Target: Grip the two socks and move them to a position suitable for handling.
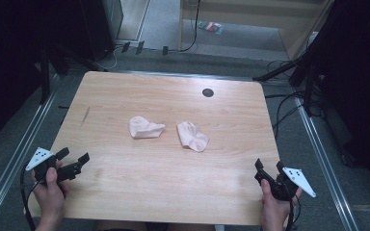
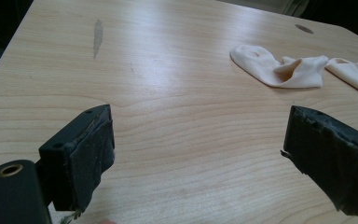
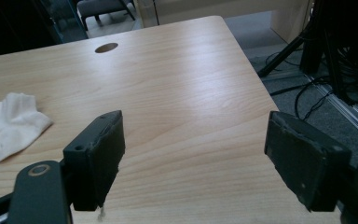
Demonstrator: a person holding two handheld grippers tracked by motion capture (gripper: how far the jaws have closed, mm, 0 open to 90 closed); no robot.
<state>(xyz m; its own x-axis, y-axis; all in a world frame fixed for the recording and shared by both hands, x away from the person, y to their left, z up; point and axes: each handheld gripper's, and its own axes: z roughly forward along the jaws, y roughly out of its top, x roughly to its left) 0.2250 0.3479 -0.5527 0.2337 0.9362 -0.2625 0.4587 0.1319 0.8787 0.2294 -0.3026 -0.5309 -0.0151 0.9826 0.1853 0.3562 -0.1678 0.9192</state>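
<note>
Nearest to us are our own hands at the near edge of the table [image 1: 125, 192], each with a gripper. The left gripper [image 1: 74, 161] sits over the near left corner with its jaws standing wide apart and nothing between them; in the left gripper view we see bare wood between the two black pads. The right gripper [image 1: 269, 168] hovers at the near right corner, its jaws likewise spread wide and empty, with plain tabletop between them in the right gripper view.

Outward from there, toward the middle of the table, lie two pale socks. The left sock [image 1: 145, 127] is crumpled just left of the table's centre; the right sock [image 1: 192, 135] lies just right of centre, near its partner but not touching it. Both are well apart from either gripper. Beyond them, toward the table's far edge, is a small dark hole [image 1: 207, 92]; a faint grey smear [image 1: 85, 115] marks the wood at the table's left side.

We judge the work to be at its very start: neither sock is gripped, flattened or paired. Everything is left for us to do, namely reaching in, taking hold of each sock, and bringing them together.
</note>
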